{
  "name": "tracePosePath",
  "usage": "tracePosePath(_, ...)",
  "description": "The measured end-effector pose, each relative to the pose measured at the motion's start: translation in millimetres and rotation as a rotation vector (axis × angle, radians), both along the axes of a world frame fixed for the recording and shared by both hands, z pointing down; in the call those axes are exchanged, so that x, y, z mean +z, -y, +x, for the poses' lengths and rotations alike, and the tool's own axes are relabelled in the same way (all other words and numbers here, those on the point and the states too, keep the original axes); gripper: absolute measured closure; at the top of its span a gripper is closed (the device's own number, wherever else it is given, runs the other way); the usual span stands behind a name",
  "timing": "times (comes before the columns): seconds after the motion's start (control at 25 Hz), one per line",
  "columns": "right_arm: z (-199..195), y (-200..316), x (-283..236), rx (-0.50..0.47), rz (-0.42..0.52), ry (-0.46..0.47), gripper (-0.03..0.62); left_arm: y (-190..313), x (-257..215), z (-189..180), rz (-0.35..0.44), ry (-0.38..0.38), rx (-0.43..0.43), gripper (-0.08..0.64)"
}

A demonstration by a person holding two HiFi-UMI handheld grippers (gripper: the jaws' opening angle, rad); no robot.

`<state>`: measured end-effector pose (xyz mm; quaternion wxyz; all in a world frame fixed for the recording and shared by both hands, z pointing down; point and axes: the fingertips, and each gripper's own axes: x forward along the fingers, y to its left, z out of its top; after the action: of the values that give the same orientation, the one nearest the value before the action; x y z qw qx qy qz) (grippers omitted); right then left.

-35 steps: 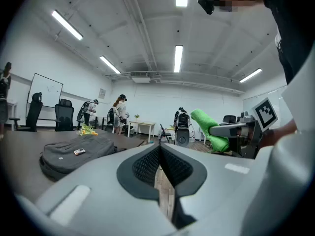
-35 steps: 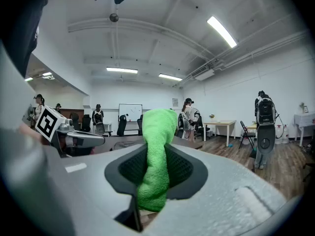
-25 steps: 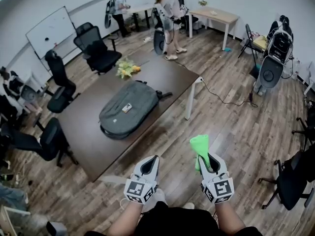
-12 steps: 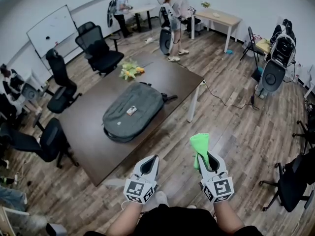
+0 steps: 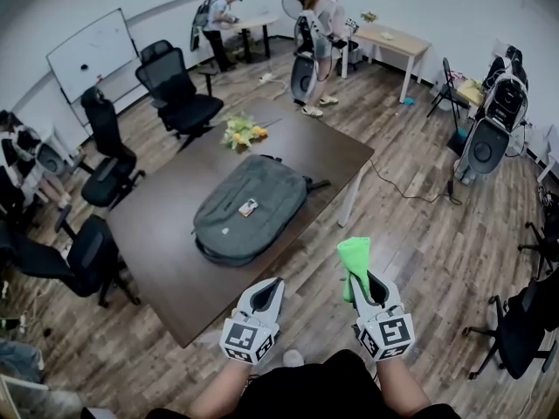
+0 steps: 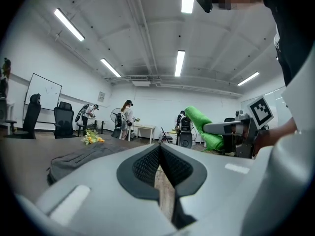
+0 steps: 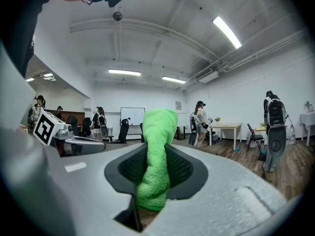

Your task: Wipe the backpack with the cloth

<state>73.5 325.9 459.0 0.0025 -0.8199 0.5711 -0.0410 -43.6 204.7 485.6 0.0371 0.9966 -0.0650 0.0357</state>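
A grey backpack point(image 5: 250, 209) lies flat on the dark brown table point(image 5: 166, 234) with a small tag on top; it also shows low at the left in the left gripper view point(image 6: 83, 157). My right gripper point(image 5: 368, 288) is shut on a bright green cloth point(image 5: 355, 258), which stands up out of its jaws point(image 7: 156, 156). My left gripper point(image 5: 265, 293) is shut with nothing in it, jaws meeting point(image 6: 160, 167). Both grippers hover over the wooden floor, short of the table's near corner and apart from the backpack.
Yellow flowers point(image 5: 242, 131) lie at the table's far end. Black office chairs point(image 5: 178, 87) stand left of the table. Two people point(image 5: 321, 24) stand near a light desk point(image 5: 402, 40) at the back. A whiteboard point(image 5: 92, 52) hangs at left. Equipment on stands point(image 5: 489, 129) sits right.
The view has moved toward the table: the backpack and table now sit closer and further right in the head view. Both grippers keep their pose, the cloth still held.
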Motion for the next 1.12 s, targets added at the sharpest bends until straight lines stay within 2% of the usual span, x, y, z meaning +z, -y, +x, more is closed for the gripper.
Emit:
tracePosePath(0.2, 1.5, 26.7, 2.3, -0.009, -0.025, 0.026, 0.499, 18.2, 5.1, -0.3, -0.028, 0.007, -0.013, 0.541)
tracePosePath(0.4, 14.1, 60.7, 3.6, -0.057, -0.037, 0.018, 0.499, 41.9, 6.9, 11.4, -0.041, 0.008, -0.042, 0.54)
tracePosePath(1.12, 121.5, 209.3, 13.3, -0.283, -0.109, 0.001, 0.499, 172.3, -1.1, 88.4, -0.02, 0.017, -0.303, 0.54)
